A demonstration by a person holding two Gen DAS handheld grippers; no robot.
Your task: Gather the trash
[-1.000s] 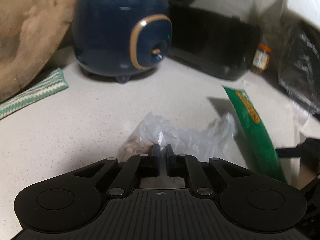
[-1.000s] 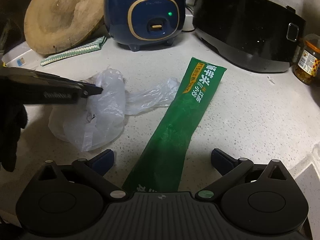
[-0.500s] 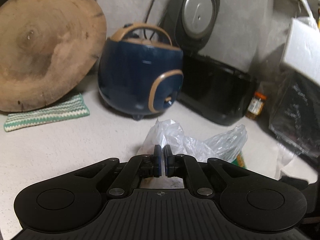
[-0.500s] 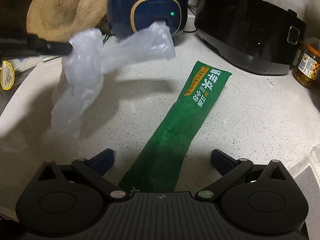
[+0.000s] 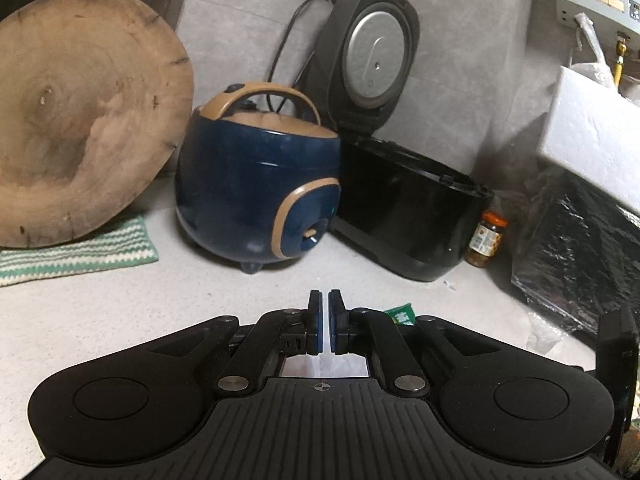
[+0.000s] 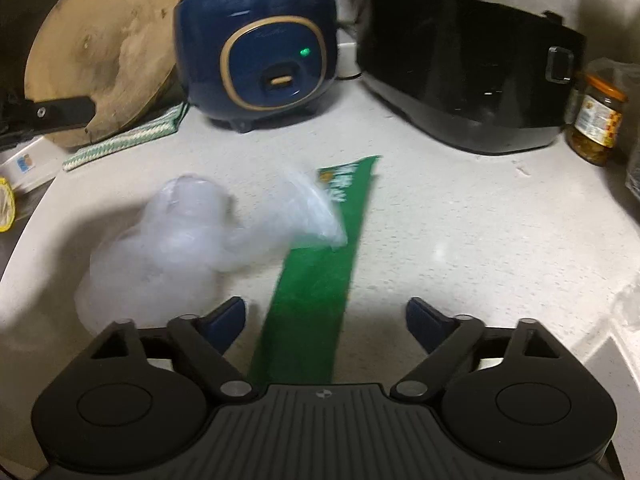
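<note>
A crumpled clear plastic bag [image 6: 188,236] shows blurred in the right wrist view, low over the counter and apart from any gripper, overlapping the top of a long green wrapper [image 6: 320,268]. The wrapper lies on the counter between my right gripper's [image 6: 325,312] open, empty fingers. My left gripper [image 5: 324,300] has a narrow gap between its pads with nothing between them. A bit of clear plastic [image 5: 324,366] shows under its fingers and a green wrapper corner [image 5: 400,314] just right of them. The left gripper's arm [image 6: 48,114] sits high at the left.
A blue rice cooker [image 5: 256,184] and a black open cooker [image 5: 408,216] stand at the back. A round wooden board [image 5: 80,120] leans on the wall over a striped cloth [image 5: 76,254]. A jar [image 5: 486,238] and a black foil-wrapped box [image 5: 580,248] are at the right.
My left gripper lifted the plastic bag off the counter, then its pads parted slightly and the bag dropped away from it. The right gripper moved forward over the green wrapper.
</note>
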